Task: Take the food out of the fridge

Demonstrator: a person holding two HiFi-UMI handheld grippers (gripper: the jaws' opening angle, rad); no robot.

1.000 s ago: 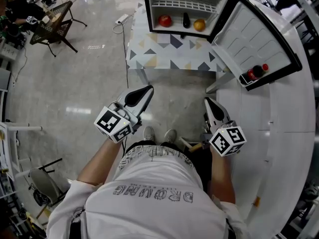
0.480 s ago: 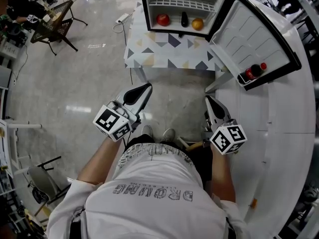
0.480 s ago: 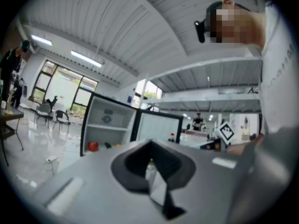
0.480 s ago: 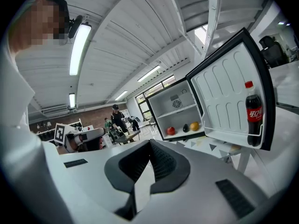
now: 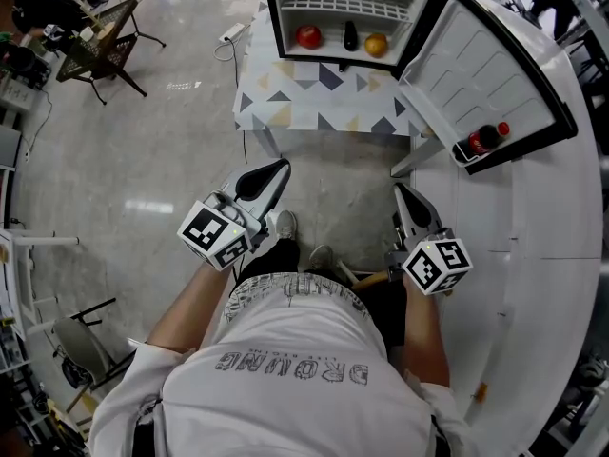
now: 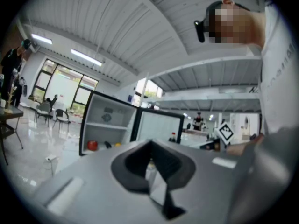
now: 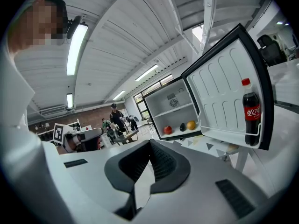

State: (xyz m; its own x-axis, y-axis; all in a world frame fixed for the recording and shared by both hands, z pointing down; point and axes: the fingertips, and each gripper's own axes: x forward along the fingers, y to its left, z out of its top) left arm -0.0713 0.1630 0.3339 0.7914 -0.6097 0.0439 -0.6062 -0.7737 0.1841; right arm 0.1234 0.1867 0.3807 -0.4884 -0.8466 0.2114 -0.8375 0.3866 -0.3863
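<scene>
A small black-framed white fridge [image 5: 328,29] stood open on a far table with a triangle-patterned cloth [image 5: 324,98]. Inside sat a round red fruit [image 5: 307,36], a dark oval item [image 5: 350,36] and a round orange fruit [image 5: 377,45]. Nearer, the left gripper [image 5: 283,167] and right gripper [image 5: 400,189] were both closed and empty, well apart from the food.

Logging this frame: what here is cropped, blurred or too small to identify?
- Dark food between the red fruit and the orange one: too small in every view to name.
- Fridge top: cut off by the head view's upper edge.
- Bottle in the door: only a blurred speck in the left gripper view.
</scene>
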